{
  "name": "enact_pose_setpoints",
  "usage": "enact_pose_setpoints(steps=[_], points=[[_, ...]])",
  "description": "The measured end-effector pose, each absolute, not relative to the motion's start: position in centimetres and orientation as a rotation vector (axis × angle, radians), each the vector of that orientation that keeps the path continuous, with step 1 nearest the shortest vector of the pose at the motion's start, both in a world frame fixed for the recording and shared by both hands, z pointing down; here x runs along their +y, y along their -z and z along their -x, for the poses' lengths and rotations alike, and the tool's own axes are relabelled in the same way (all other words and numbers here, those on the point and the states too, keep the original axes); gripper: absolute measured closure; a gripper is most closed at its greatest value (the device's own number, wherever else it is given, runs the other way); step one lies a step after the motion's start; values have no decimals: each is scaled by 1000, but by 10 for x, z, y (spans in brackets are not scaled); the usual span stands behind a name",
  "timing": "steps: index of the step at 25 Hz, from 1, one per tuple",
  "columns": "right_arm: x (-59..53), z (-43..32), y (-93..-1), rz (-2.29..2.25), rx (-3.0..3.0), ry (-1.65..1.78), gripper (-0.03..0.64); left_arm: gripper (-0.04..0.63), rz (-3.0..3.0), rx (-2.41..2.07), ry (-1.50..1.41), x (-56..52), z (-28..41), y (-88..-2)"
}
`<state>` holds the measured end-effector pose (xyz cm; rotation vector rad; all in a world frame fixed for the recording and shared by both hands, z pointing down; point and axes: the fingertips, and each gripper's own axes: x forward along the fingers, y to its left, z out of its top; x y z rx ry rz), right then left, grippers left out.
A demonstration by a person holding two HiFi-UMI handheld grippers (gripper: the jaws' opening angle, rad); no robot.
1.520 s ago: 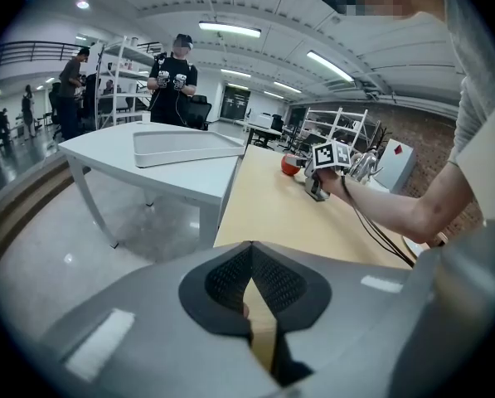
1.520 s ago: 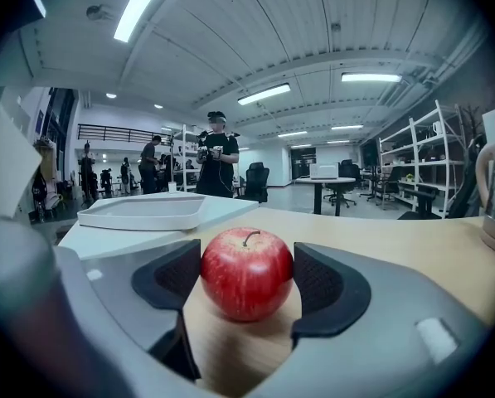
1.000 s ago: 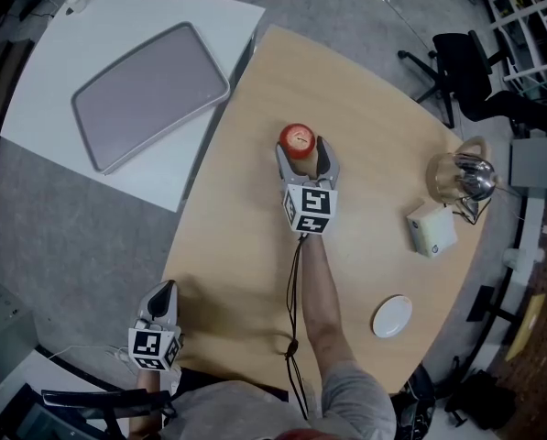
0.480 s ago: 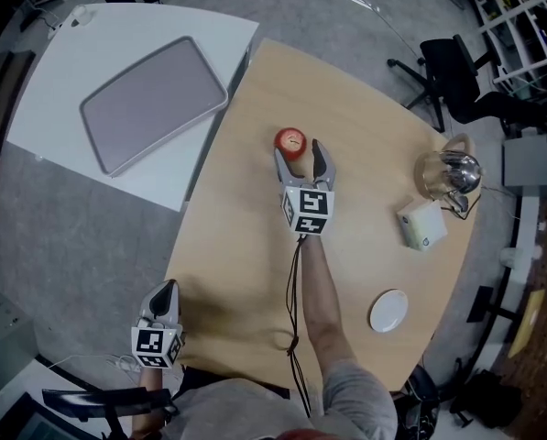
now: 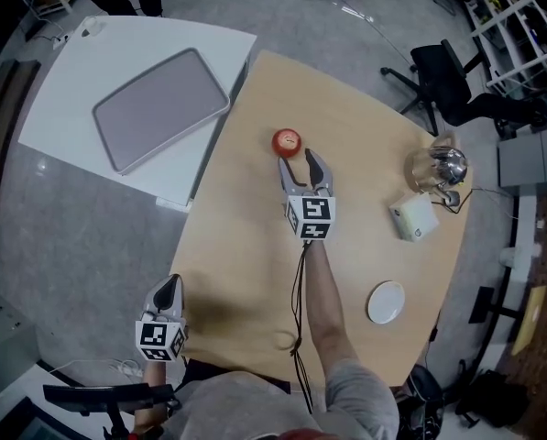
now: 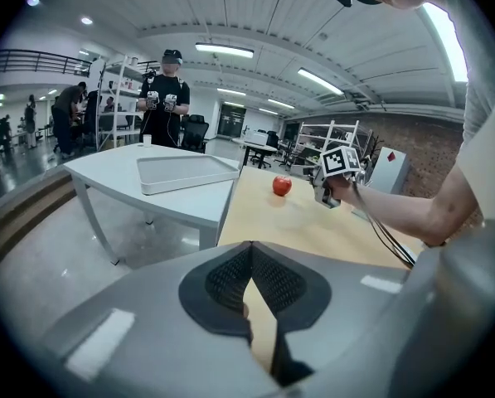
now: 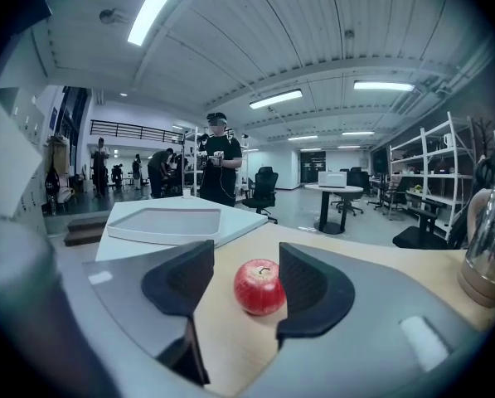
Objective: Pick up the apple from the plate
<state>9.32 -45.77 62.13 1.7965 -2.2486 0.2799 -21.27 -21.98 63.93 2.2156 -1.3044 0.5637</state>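
The red apple (image 5: 287, 141) sits on the bare wood of the tan counter (image 5: 374, 136), towards its far side and well apart from the small white plate (image 5: 386, 302) near the person's right elbow. Just behind it is the right gripper (image 5: 300, 160), pointed at it. Its fingers (image 7: 313, 284) are drawing together but are not yet on the fruit. The apple lies just beyond their tips and shows in the gap between them in the right gripper view, with wood visible on either side.

The left gripper (image 5: 167, 285) hangs off the near edge of the counter, over the grey floor. Its fingers (image 6: 230, 280) are clenched tip to tip on nothing.

Further right on the counter stand a shiny kettle (image 5: 433, 168) and a white box (image 5: 412, 218), close together. To the left is a white counter (image 5: 71, 117) bearing a grey tray (image 5: 161, 108). Behind it stands another person (image 7: 218, 168).
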Motion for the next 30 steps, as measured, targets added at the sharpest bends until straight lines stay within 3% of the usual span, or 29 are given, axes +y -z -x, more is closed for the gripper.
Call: enact_pose_setpoints(steps=[12,30], points=[[-391,-92,-575,-1808,-2281,-250,461,575,-2310,-1305,-496,-199,200,-595],[-274,-122,-493,-2000,-2277,-175,555,575,-2458,-1294,-372,-166,169,-529]])
